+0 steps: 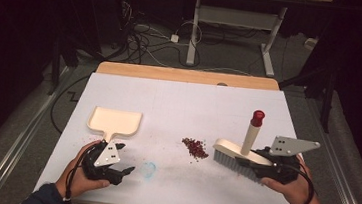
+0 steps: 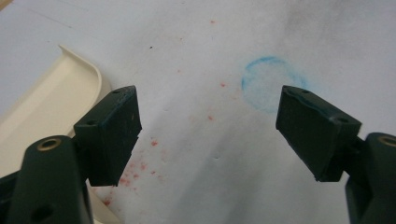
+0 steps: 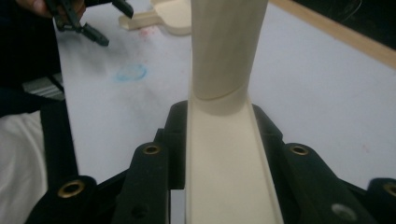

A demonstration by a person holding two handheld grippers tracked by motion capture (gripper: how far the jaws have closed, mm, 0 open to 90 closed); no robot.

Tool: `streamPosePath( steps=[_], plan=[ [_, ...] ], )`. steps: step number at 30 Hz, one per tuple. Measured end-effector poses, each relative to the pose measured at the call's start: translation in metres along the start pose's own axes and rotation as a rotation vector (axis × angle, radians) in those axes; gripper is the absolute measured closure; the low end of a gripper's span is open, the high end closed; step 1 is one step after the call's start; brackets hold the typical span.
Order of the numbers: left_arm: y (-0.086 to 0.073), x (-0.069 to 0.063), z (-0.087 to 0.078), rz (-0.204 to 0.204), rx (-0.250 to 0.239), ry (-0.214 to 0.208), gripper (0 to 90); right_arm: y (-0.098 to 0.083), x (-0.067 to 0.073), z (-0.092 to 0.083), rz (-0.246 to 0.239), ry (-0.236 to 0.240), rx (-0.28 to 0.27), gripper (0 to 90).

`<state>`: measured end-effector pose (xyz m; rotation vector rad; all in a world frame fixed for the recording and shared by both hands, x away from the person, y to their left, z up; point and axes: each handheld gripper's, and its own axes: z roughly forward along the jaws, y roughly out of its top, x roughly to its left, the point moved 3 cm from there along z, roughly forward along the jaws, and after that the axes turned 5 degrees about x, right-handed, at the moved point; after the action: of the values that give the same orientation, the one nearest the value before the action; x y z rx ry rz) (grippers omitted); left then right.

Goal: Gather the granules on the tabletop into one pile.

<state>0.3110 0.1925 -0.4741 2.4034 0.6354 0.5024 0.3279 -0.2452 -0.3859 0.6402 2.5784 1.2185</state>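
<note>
Right gripper (image 1: 256, 164) clamps a cream plastic brush (image 1: 236, 155); left gripper (image 1: 123, 159) spread wide, empty.
Red crumbs (image 1: 195, 147) lie heaped beside the bristles on the white counter (image 1: 193, 108); a flat cream dustpan (image 1: 115, 121) rests far left.

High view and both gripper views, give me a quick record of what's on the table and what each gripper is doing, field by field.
Left gripper: open, holding nothing, by the dustpan's handle
Right gripper: shut on the brush
Brush: cream, red-capped handle upright, bristles on the table
Dustpan: cream, flat on the table
Red crumbs: small pile just left of the brush
Blue circle: mark on the table
</note>
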Motion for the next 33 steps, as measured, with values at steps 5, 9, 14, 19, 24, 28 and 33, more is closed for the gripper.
streamPosePath(
  steps=[5, 9, 14, 19, 24, 28, 33],
  plan=[
    [0.0, 0.0, 0.0, 0.007, 0.001, 0.001, 21.2, -0.017, 0.003, -0.014, 0.081, 0.064, 0.069, 67.2],
    [0.001, 0.0, 0.0, 0.007, -0.001, -0.001, 21.2, -0.03, 0.001, -0.011, 0.115, 0.096, 0.14, 67.2],
    [0.002, 0.0, 0.001, 0.01, 0.003, -0.006, 21.2, -0.038, -0.008, -0.001, 0.158, 0.148, 0.209, 67.1],
    [0.002, -0.002, 0.004, 0.014, 0.01, -0.014, 21.2, -0.043, -0.029, 0.014, 0.171, 0.155, 0.272, 66.3],
    [0.003, -0.002, 0.005, 0.011, 0.011, -0.018, 21.2, -0.042, -0.057, 0.024, 0.171, 0.098, 0.318, 57.3],
    [0.002, -0.002, 0.005, 0.012, 0.013, -0.02, 21.2, -0.039, -0.08, 0.031, 0.182, 0.0, 0.352, 42.1],
    [0.002, -0.002, 0.006, 0.009, 0.015, -0.024, 21.2, -0.034, -0.101, 0.024, 0.241, -0.124, 0.27, 46.0]
  ],
)
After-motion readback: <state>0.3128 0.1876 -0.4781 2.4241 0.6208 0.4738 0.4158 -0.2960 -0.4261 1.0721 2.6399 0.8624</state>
